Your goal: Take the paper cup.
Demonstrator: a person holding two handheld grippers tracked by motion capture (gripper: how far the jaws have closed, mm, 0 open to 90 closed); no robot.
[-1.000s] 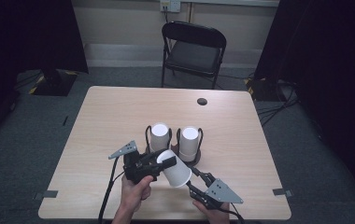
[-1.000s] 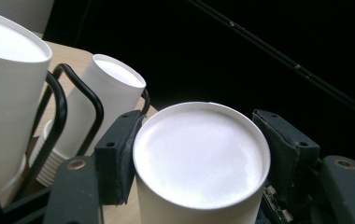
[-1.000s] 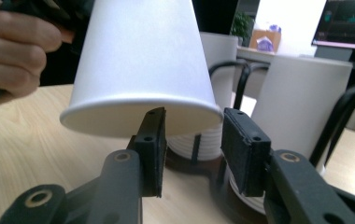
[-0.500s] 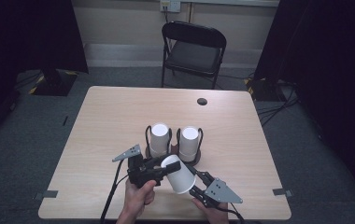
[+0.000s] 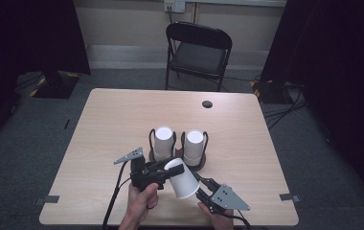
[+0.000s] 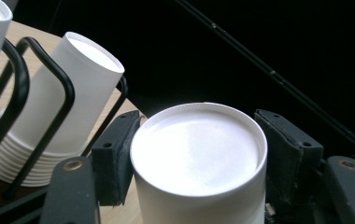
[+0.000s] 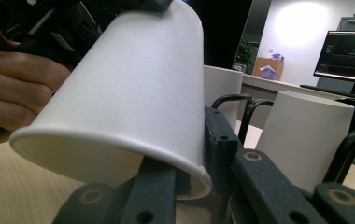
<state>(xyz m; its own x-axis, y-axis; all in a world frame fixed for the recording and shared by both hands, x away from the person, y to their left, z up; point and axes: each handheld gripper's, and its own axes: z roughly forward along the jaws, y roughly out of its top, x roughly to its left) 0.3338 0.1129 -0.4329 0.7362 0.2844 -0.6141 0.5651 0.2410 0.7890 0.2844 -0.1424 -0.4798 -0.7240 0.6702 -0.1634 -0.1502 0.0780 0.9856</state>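
Dim room, dark curtains both sides, folding chair (image 5: 198, 50) at top centre behind a light wood table (image 5: 108, 120). Small dark disc (image 5: 207, 104) on the table, upper right of centre.

Mid-table: two black wire racks, each with a stack of upside-down white cups — left stack (image 5: 163, 142), right stack (image 5: 194, 147), just beside each other.

The loose cup (image 5: 182, 177) is low centre in the high view, just below the stacks, off the table, tilted — base up-left, rim down-right.

My left gripper (image 5: 163, 167) is clamped on the cup's base end. In the left gripper view both pads press the cup (image 6: 199, 158) wall, one each side, closed base facing the camera. Right stack (image 6: 68, 102) sits at upper left of that frame, rack wire across it.

My right gripper (image 5: 199, 186) comes in from lower right of the high view, at the cup's rim. In the right gripper view one jaw runs inside the mouth, the other lies outside against the wall, so the rim of the cup (image 7: 133, 93) sits between them — closed on the wall. My left hand (image 7: 17, 88) shows at upper left there; both stacks sit right of centre behind the jaw, a lit monitor (image 7: 348, 58) at far right.

Both claws on the same cup, one per end.
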